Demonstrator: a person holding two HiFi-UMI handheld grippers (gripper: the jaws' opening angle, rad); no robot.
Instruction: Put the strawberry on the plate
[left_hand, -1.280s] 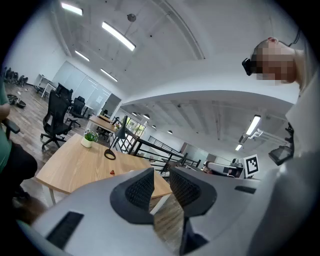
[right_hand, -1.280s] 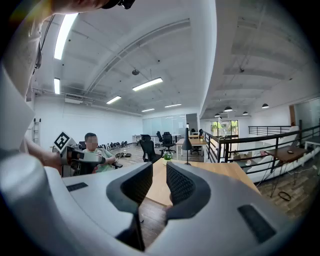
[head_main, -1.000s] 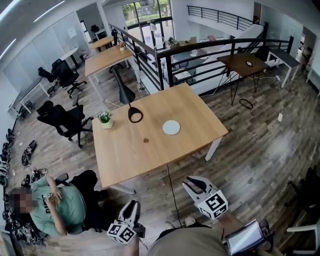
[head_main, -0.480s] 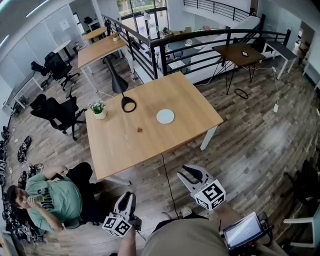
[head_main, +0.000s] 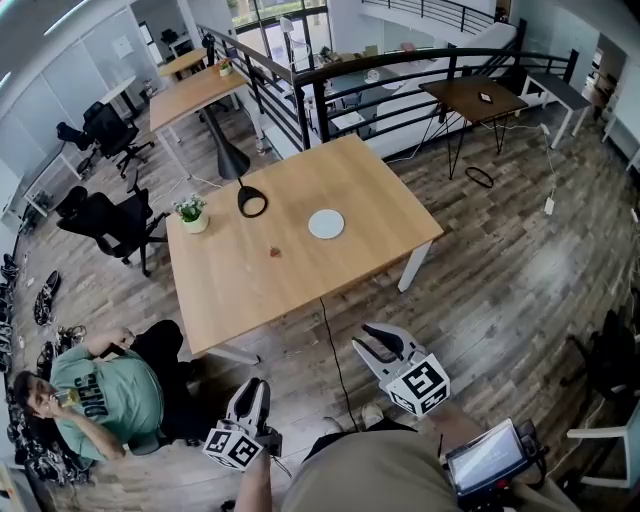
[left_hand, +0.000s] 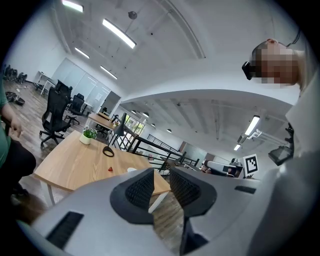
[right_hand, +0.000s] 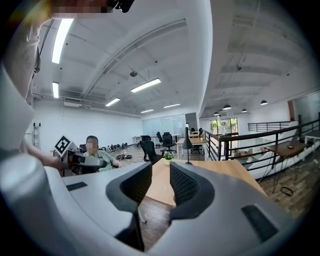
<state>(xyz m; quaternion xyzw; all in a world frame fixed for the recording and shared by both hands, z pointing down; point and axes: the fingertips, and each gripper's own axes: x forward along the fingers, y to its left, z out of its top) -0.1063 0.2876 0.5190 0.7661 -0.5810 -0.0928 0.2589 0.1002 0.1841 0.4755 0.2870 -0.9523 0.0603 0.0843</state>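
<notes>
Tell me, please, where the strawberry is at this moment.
In the head view the strawberry lies on the wooden table, left of the white plate and slightly nearer the camera, with the black lamp base beyond it.

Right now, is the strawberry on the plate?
No, the strawberry lies on the bare table, apart from the plate.
</notes>
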